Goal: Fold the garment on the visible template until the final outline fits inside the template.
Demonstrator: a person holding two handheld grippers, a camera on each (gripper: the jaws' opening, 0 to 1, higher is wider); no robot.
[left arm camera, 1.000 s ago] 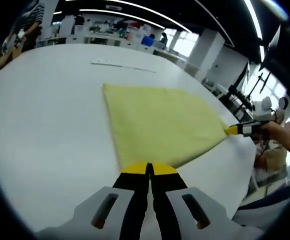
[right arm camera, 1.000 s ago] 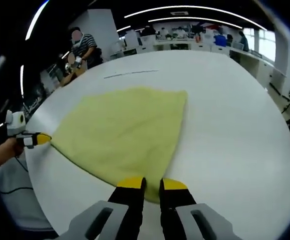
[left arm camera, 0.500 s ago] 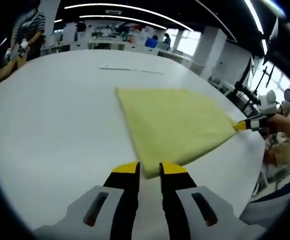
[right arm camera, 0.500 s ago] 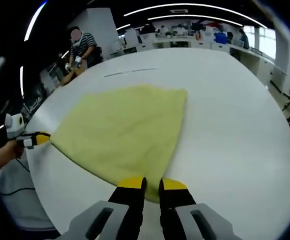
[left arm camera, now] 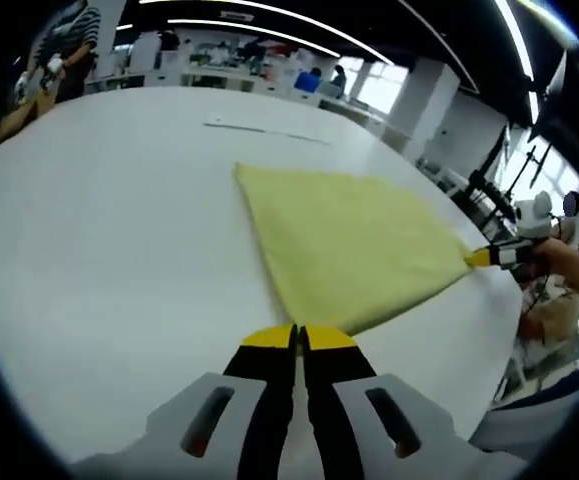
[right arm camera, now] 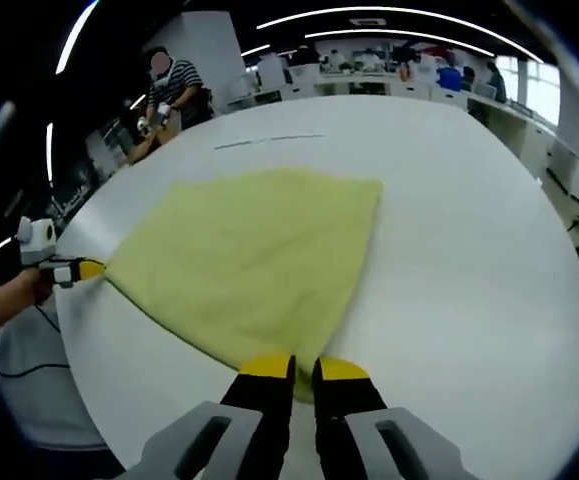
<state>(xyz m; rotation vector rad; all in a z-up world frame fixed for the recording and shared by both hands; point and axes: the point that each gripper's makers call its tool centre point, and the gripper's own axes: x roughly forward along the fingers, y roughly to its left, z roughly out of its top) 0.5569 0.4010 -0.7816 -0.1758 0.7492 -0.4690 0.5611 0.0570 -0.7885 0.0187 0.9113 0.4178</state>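
The yellow cloth [left arm camera: 354, 245] lies flat on the white counter [left arm camera: 99, 220]. The left gripper [left arm camera: 299, 338] and right gripper [right arm camera: 304, 368] each pinch one near corner, jaws pressed together.

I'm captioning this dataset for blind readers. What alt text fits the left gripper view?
A yellow cloth lies flat on a white table, its near corner pinched in the shut left tongs at the bottom of the view. At the right, the right tongs, held by a hand, grip another corner.
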